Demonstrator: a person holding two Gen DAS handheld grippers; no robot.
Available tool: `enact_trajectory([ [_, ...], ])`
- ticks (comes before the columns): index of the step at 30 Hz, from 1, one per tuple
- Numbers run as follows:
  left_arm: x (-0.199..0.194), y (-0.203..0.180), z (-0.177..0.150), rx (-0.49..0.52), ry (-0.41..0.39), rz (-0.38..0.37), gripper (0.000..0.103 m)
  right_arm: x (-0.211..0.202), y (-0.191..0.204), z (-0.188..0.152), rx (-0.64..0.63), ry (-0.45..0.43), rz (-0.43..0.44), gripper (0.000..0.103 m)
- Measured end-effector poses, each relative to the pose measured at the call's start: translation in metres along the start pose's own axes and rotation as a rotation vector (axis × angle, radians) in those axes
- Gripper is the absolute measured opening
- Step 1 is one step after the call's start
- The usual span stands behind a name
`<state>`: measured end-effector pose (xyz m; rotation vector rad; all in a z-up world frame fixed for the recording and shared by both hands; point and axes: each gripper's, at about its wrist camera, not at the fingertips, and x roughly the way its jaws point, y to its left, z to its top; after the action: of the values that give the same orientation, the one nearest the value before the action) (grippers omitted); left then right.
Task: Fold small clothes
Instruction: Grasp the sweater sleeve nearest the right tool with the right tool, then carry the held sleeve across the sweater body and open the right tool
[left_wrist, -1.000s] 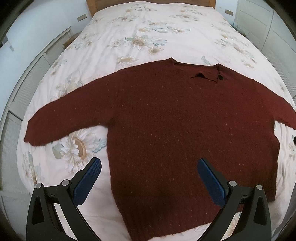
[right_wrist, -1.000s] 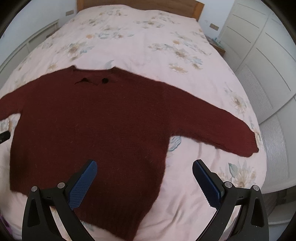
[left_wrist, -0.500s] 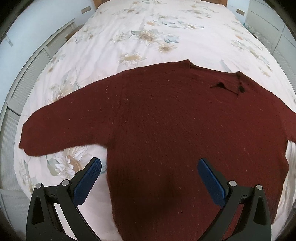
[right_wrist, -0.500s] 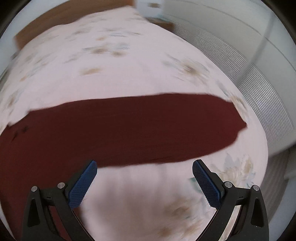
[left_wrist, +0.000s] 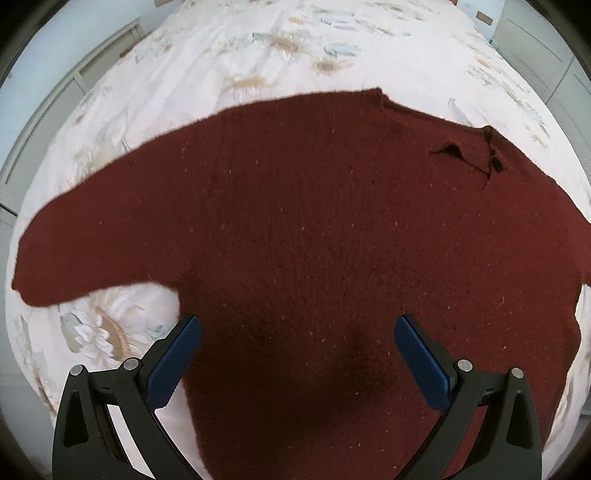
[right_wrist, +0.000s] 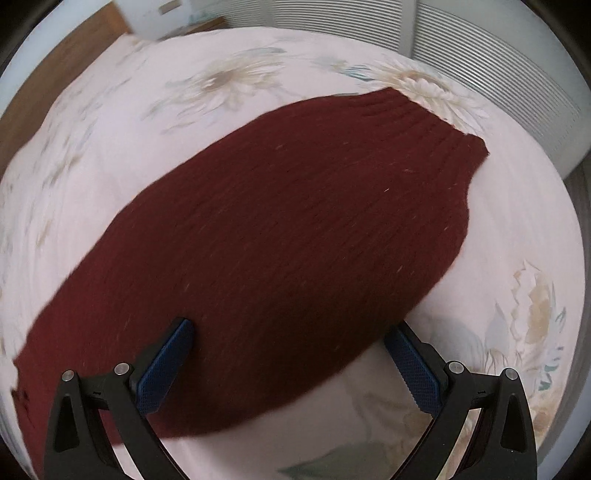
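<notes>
A dark red knit sweater (left_wrist: 314, 229) lies flat on the bed, collar (left_wrist: 461, 147) toward the headboard, its left sleeve (left_wrist: 81, 254) stretched out to the side. My left gripper (left_wrist: 297, 332) hovers open over the sweater's body near the left armpit, nothing between its blue pads (left_wrist: 177, 354). In the right wrist view the other sleeve (right_wrist: 288, 240) fills the middle, its ribbed cuff (right_wrist: 443, 129) at the upper right. My right gripper (right_wrist: 288, 339) is open, its fingers straddling that sleeve close above it.
The sweater rests on a white bedspread with pale flowers (left_wrist: 280, 48). White louvred cupboard doors (right_wrist: 498, 66) stand beyond the bed's right edge, and a panelled white wall (left_wrist: 55, 110) runs along the left. A wooden headboard (right_wrist: 55, 81) shows at the upper left.
My left gripper has come down and forward toward the sweater's body. My right gripper has swung right and dropped close over the right sleeve. The sweater has not moved.
</notes>
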<state>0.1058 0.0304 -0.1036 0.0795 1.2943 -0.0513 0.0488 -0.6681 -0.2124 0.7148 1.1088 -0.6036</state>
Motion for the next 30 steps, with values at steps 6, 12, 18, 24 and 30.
enact_trajectory([
  [6,0.003,0.002,-0.001,0.016,-0.007,0.016,0.102,0.001,0.004,0.006,-0.005,0.047,-0.019,0.081],
  [12,-0.003,0.002,-0.002,0.016,-0.026,-0.006,0.102,-0.016,0.017,0.011,-0.056,0.037,0.009,0.014],
  [18,-0.011,0.003,-0.007,0.027,-0.045,-0.010,0.102,-0.050,0.063,0.009,-0.235,-0.033,-0.049,0.013],
  [24,-0.014,0.012,-0.010,0.016,-0.035,-0.027,0.102,-0.107,0.126,-0.011,-0.394,-0.124,0.035,0.013],
  [30,-0.020,0.015,-0.008,0.001,-0.056,-0.055,0.102,-0.149,0.215,-0.045,-0.543,-0.171,0.173,0.013],
])
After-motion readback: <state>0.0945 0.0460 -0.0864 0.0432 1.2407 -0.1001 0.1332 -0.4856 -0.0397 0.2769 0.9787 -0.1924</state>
